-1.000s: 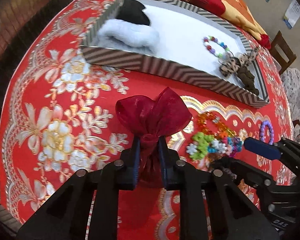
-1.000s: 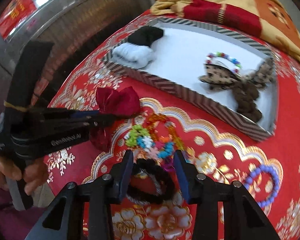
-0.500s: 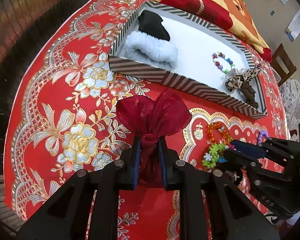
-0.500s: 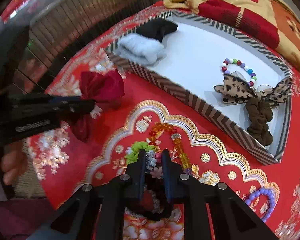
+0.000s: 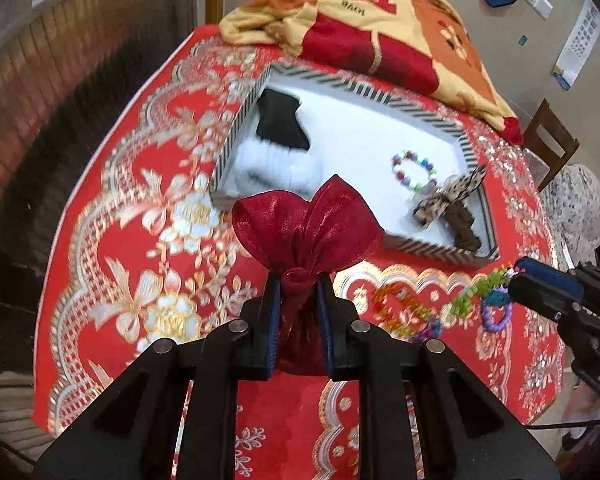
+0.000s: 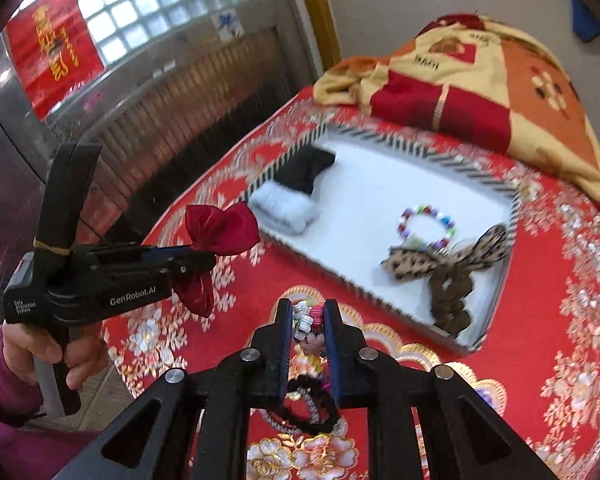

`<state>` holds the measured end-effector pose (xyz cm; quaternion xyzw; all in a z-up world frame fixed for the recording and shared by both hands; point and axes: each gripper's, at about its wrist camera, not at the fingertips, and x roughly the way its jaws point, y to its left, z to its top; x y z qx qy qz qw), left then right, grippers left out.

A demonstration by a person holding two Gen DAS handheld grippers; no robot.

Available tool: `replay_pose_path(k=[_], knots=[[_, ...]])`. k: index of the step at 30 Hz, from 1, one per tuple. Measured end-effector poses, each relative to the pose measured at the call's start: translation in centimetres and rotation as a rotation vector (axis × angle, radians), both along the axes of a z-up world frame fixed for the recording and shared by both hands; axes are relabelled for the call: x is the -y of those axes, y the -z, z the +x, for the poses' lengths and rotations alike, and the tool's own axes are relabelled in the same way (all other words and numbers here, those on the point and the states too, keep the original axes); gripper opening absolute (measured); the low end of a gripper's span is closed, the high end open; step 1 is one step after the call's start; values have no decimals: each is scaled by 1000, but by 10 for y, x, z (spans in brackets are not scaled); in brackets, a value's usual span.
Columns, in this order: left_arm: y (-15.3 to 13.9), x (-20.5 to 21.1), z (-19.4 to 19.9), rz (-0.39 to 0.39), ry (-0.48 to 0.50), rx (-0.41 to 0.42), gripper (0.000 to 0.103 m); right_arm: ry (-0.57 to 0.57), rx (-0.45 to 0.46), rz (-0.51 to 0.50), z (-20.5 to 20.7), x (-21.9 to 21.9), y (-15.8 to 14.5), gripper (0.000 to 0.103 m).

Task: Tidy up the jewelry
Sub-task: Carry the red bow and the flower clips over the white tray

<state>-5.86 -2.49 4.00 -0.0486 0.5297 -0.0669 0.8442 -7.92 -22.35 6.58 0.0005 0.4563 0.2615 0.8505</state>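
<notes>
Mid-carry, looks like: left claw [image 5: 296, 312] clamped on the neck of a dark red sheer bow-shaped hair tie [image 5: 306, 232], held up off the red floral-cloth surface [image 5: 112, 240]. Right claw [image 6: 308, 332] pinched on a multicoloured beaded flower bracelet [image 6: 310, 322], lifted too. Next up, probably: swing both over the striped-rim white tray [image 5: 364, 92] and let go. Both held roughly level, pointing trayward.
</notes>
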Motion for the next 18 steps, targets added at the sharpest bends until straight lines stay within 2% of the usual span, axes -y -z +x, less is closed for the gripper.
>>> replay_pose_path(k=[8,18], knots=[[-23,11,17,24,21,57,16,46,51,-4,12,9,-20,15],[-25,19,37,45,38,74,16,72,41,-12,30,9,-16,15]])
